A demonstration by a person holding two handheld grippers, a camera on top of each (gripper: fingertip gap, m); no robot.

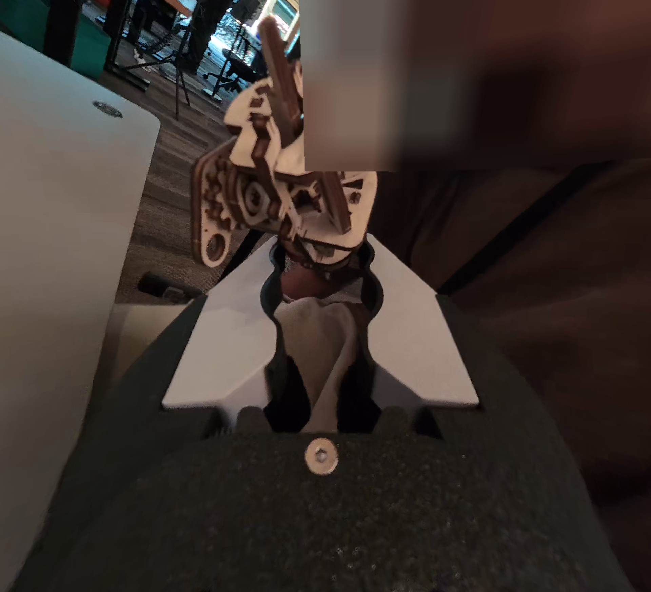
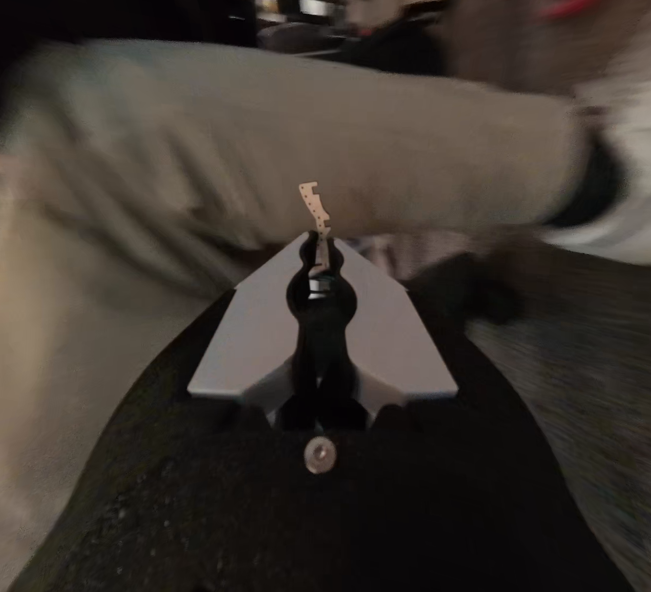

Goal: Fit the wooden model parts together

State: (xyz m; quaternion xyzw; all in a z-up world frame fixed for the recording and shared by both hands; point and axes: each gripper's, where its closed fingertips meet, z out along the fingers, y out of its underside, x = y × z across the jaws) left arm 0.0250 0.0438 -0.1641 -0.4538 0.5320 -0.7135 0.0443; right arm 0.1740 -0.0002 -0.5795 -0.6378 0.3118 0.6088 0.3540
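In the left wrist view my left gripper (image 1: 322, 250) is shut on the lower end of a partly built wooden model (image 1: 281, 184), a cluster of pale laser-cut plates with dark engraved patterns and dark brown edges, standing up above the fingertips. Its upper right part is hidden by a blurred patch. In the right wrist view my right gripper (image 2: 321, 240) is shut on a thin, small pale wooden strip (image 2: 315, 213) with a row of tiny holes and notches, which sticks up above the fingertips. That view is motion-blurred.
A white table corner (image 1: 70, 169) lies close on the left of the left gripper. Beyond are dark floor, desks and office chairs (image 1: 232, 64). In the right wrist view a person's pale sleeve (image 2: 317, 138) crosses just behind the strip.
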